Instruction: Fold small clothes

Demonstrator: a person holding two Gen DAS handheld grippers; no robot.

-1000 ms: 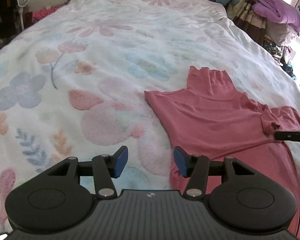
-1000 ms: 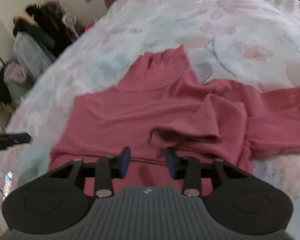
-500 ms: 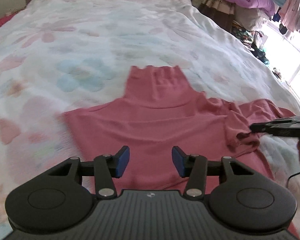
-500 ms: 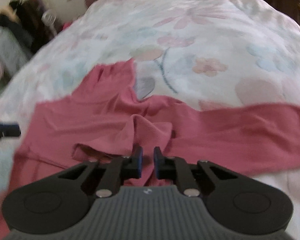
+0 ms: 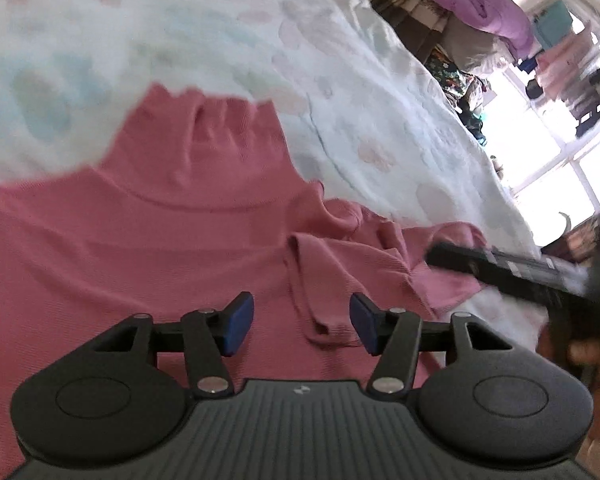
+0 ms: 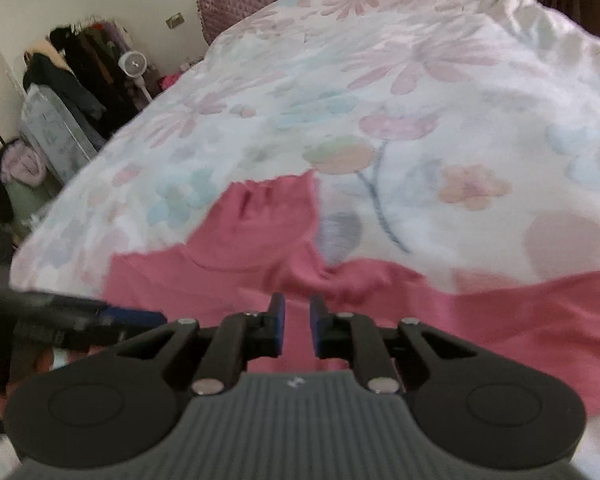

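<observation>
While left hand-held gripper (image 5: 301,324) gapes over pink top (image 5: 140,240), right hand-held gripper (image 6: 298,326) nearly closed

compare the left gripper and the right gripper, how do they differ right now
The left gripper has its jaws spread wide over the pink top; the right gripper has its jaws nearly closed, a narrow gap left. The left holds nothing, while whether the right pinches cloth is unclear. Both have blue pads and hover over the same top.

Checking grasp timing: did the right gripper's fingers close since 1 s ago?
Yes. The right gripper narrowed to a slim gap over the pink top.
</observation>
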